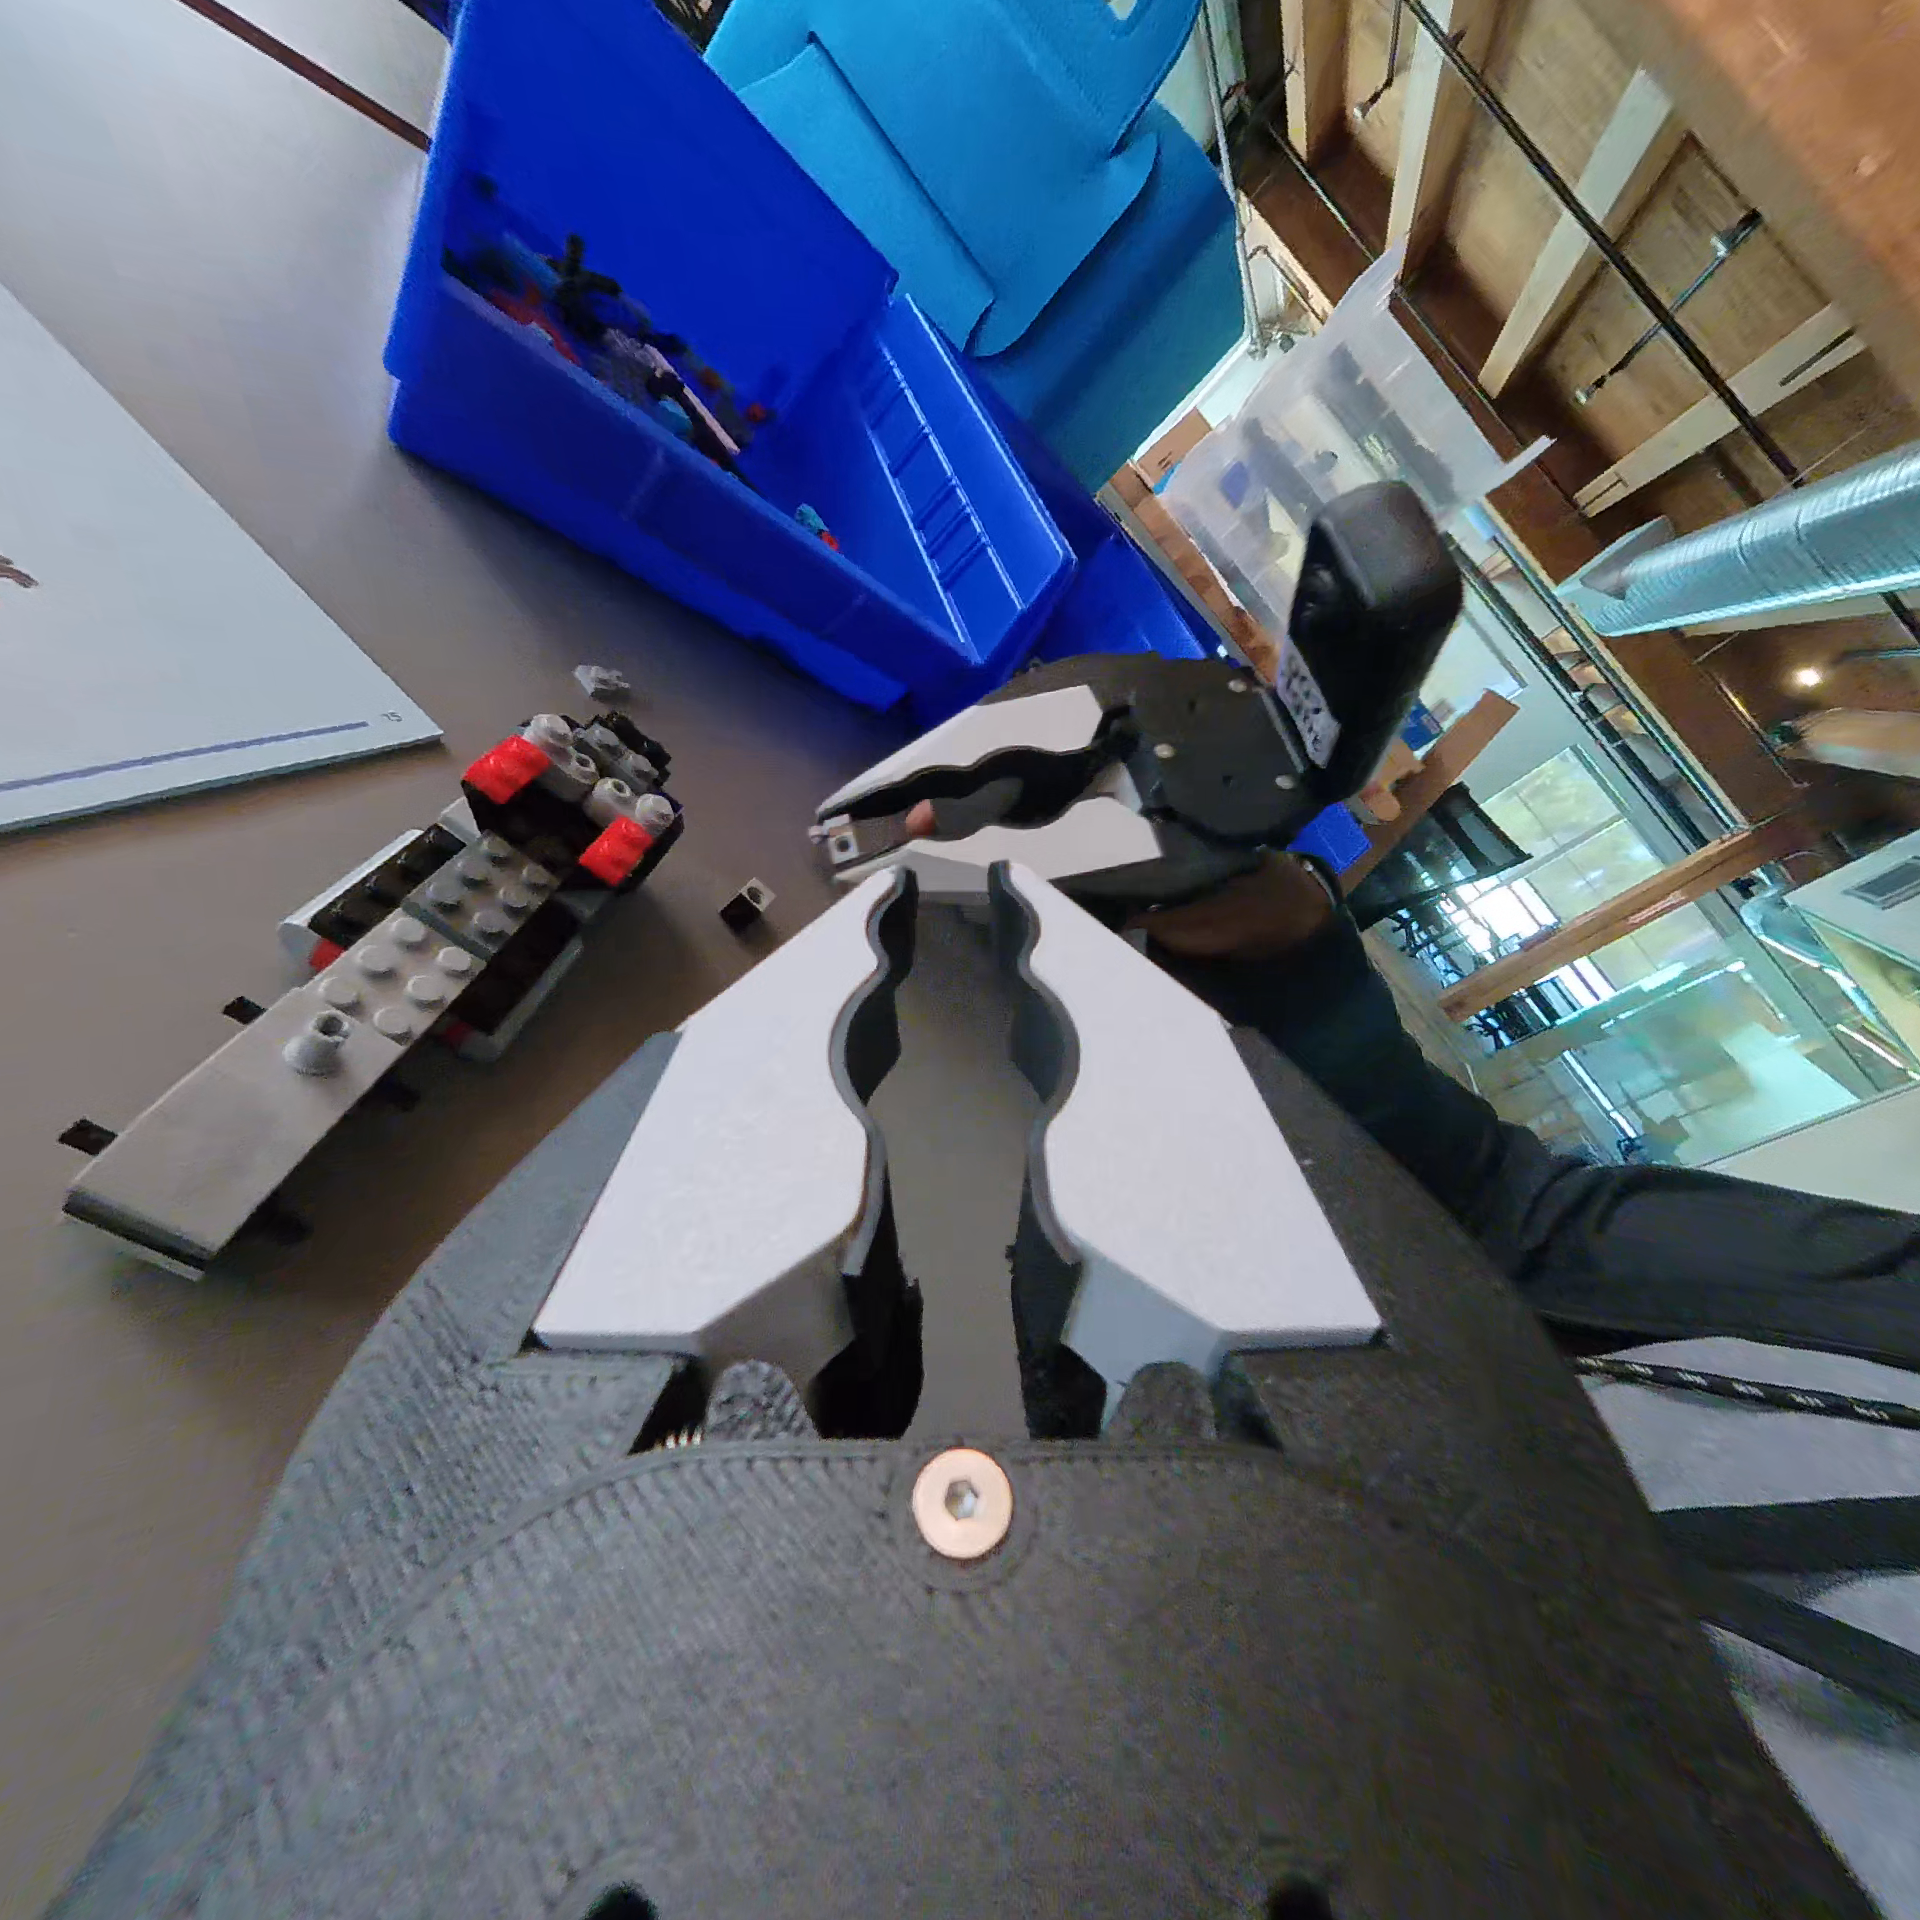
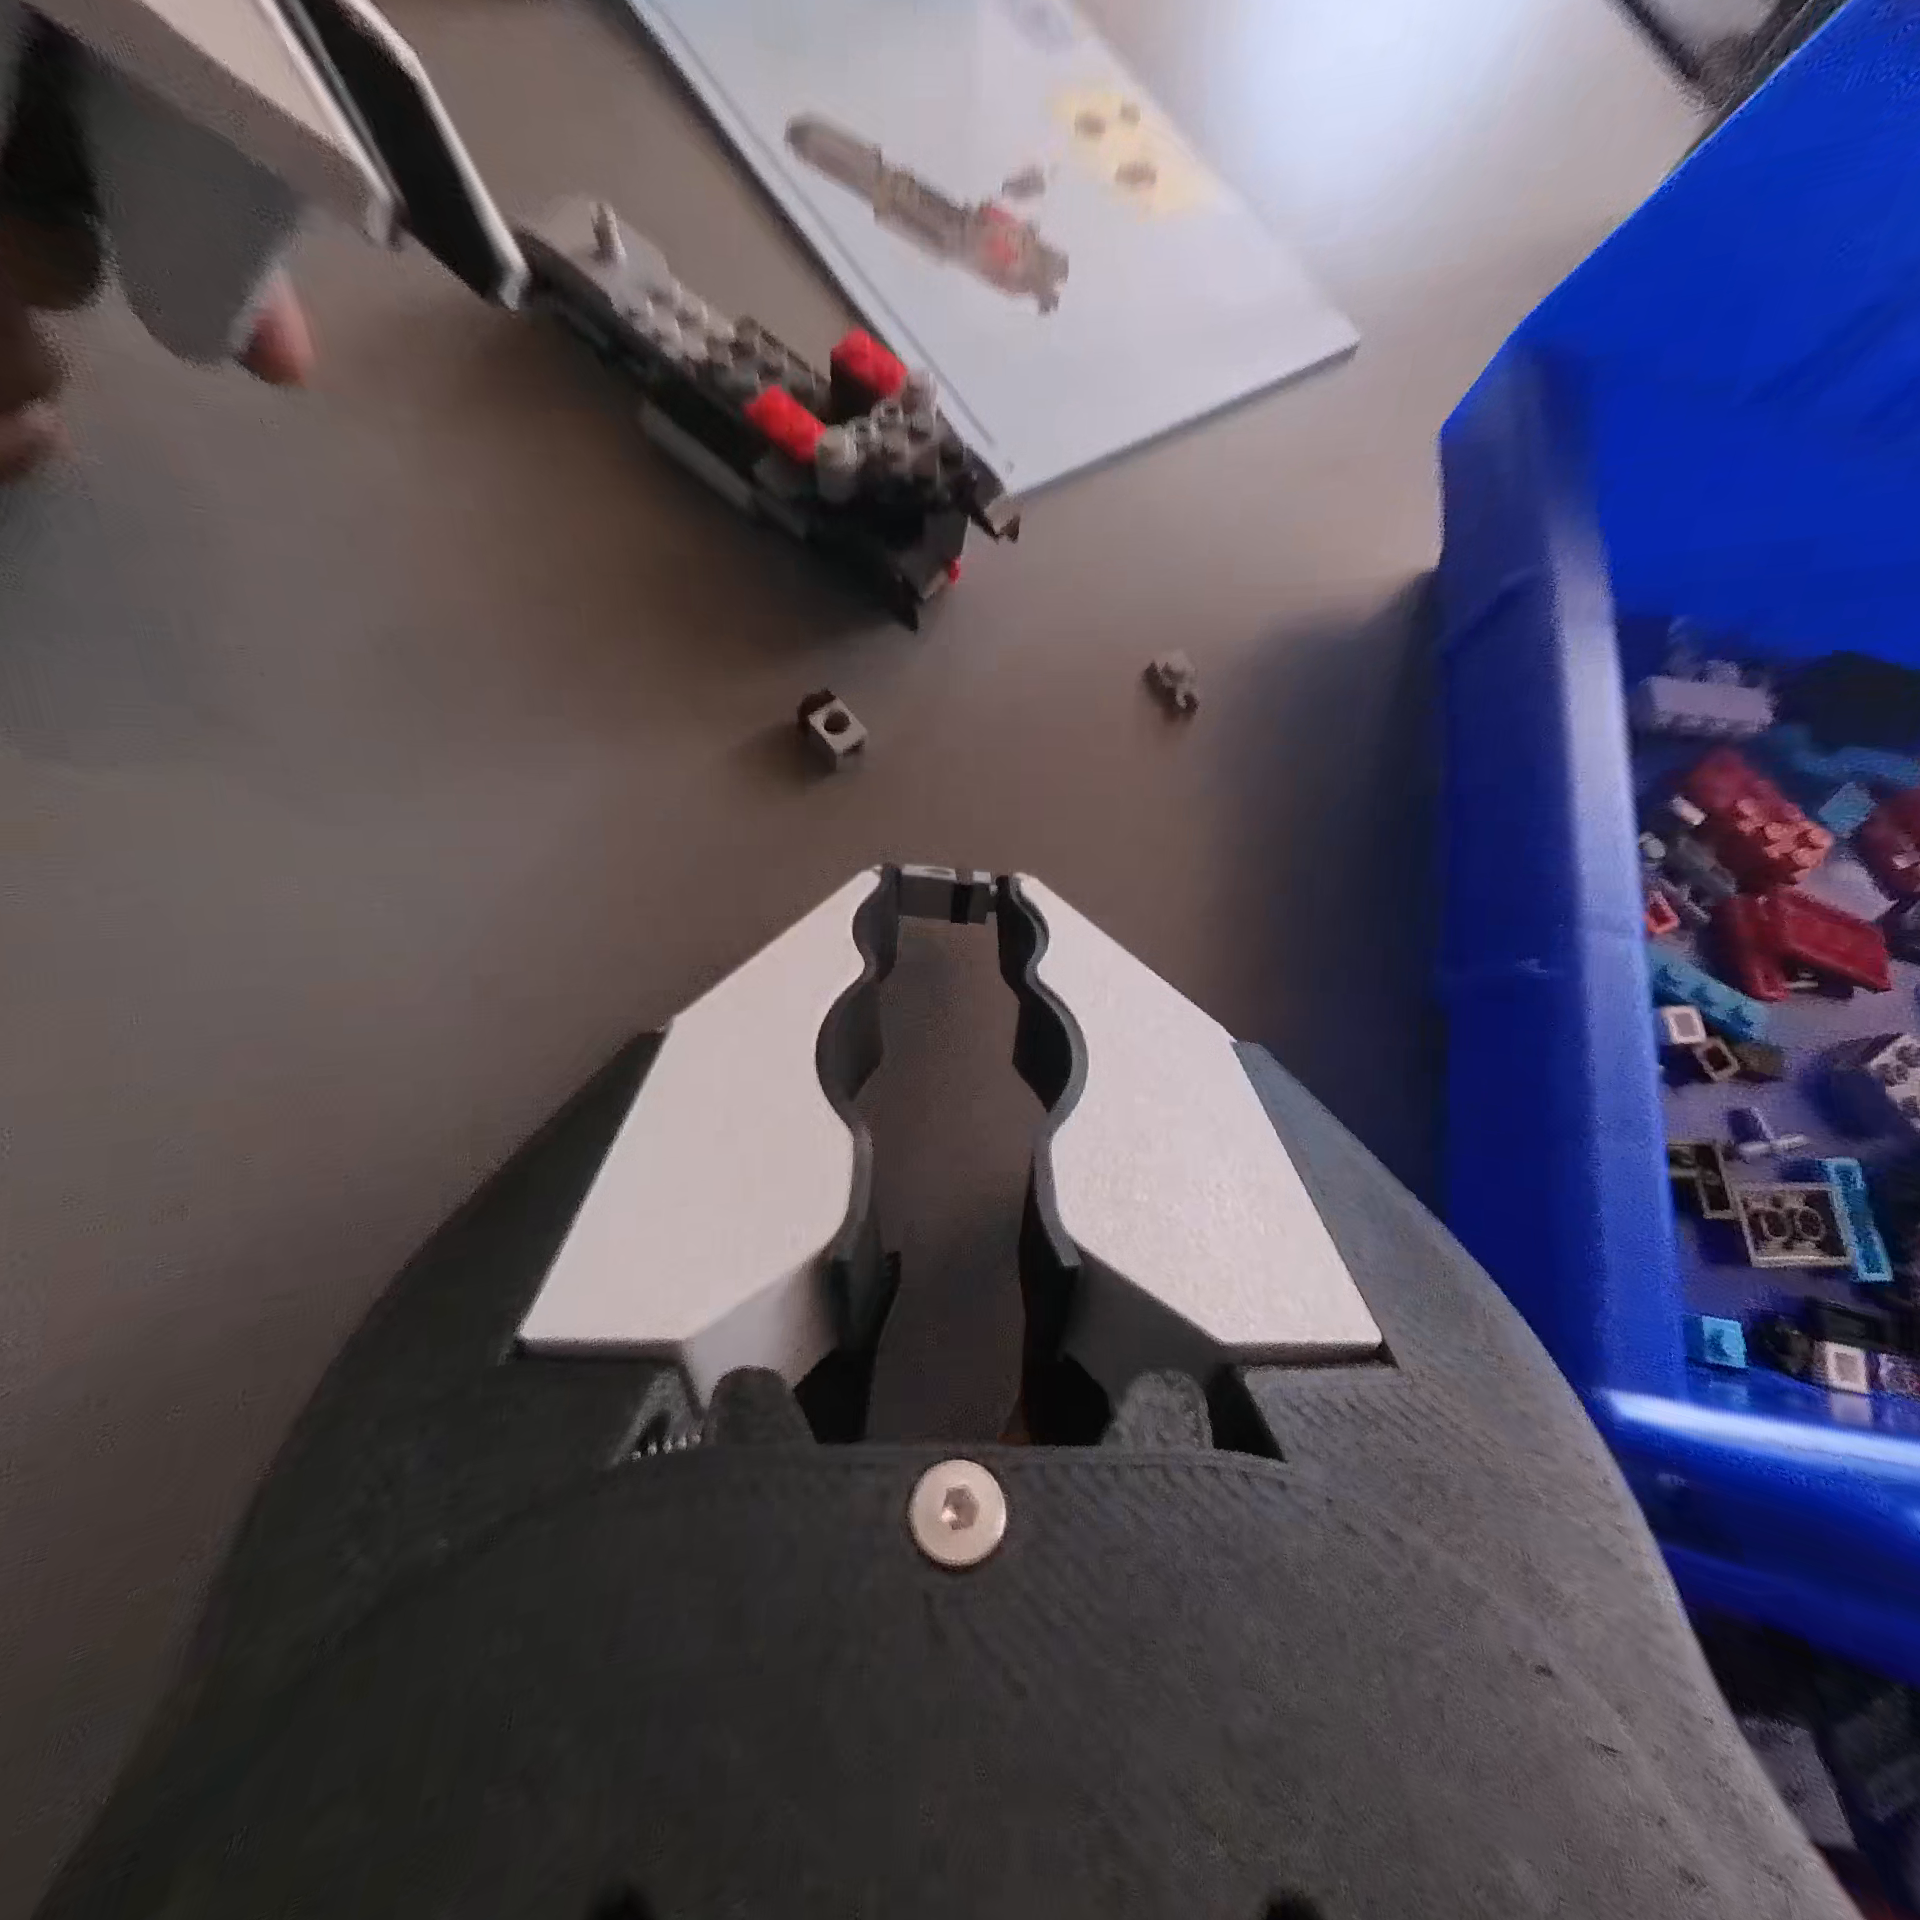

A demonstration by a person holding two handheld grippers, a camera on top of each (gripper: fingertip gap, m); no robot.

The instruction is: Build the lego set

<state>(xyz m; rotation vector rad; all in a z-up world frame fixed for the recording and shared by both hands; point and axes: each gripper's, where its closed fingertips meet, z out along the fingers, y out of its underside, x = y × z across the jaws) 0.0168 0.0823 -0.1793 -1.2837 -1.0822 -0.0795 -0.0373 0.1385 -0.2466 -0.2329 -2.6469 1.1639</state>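
Observation:
A long grey, black and red lego model (image 1: 416, 935) lies on the dark table, also in the right wrist view (image 2: 790, 416). My right gripper (image 2: 945, 896) is shut on a small dark grey piece (image 2: 940, 894) and holds it above the table, short of the model. It shows in the left wrist view (image 1: 836, 831) too, just right of the model. My left gripper (image 1: 951, 883) is open and empty, right behind the right gripper's fingers. In the right wrist view it (image 2: 447, 239) hovers at the model's flat grey end.
A small black brick with a hole (image 2: 831, 727) and a small grey piece (image 2: 1172, 681) lie loose on the table between my right gripper and the model. A blue bin (image 2: 1538, 831) with several loose bricks stands at the right. An open instruction booklet (image 2: 1039, 208) lies beyond the model. Across from one pair of fingers to the other is roughly 10 cm.

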